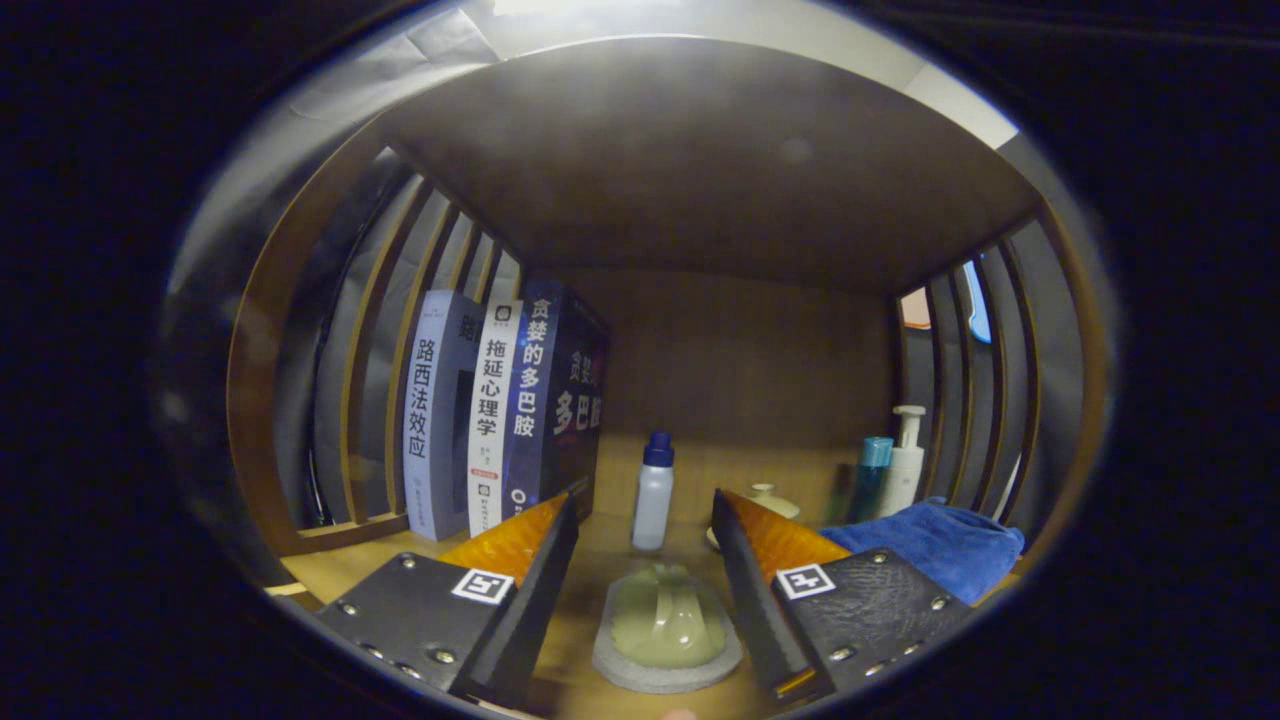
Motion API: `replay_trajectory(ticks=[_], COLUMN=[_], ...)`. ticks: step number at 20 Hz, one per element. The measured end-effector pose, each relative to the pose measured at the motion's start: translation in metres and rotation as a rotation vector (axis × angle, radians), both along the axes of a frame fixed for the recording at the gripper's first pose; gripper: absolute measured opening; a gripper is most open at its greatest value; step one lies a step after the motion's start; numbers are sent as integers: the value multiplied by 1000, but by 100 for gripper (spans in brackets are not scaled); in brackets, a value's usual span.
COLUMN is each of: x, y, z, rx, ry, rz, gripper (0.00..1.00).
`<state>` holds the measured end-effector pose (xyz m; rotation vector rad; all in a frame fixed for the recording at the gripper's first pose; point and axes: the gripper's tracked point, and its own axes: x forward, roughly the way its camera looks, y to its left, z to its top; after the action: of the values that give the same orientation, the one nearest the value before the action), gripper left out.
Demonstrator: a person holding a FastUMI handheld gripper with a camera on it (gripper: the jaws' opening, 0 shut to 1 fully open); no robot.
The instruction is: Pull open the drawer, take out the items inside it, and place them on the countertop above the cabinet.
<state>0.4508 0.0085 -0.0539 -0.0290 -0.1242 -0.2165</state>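
My gripper (pixel 645 497) is open, its fingers spread wide over a wooden countertop (pixel 590 610) under a shelf roof. Between the fingers, near their base, a pale green cup-like item (pixel 665 620) sits on a round grey coaster (pixel 668 675). Neither finger presses on it, though the coaster's edge lies close to the right finger. Just beyond the fingertips stands a white bottle with a blue cap (pixel 653 492).
Three upright books (pixel 500 420) stand ahead on the left against wooden slats. Behind the right finger sits a small pale lidded pot (pixel 770 497). A blue cloth (pixel 935 545), a teal bottle (pixel 870 478) and a white pump bottle (pixel 905 460) stand on the right. A wooden back wall (pixel 750 360) closes the space.
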Motion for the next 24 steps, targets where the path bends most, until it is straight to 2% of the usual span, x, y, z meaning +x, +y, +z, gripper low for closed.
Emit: replay_trajectory(ticks=[3,5,10,15,19,24], x=[-11,-22,-67,-132,-190,-252], y=[-3,-7,-8,-6,5,11], z=[21,33,72,61,37,4], rx=[-31,-66,-58,12,43,84], ry=[-72,-71,-48,66,103,126], rz=[-18,-22,30,67,96,76], gripper=[81,81,81,81,81,84])
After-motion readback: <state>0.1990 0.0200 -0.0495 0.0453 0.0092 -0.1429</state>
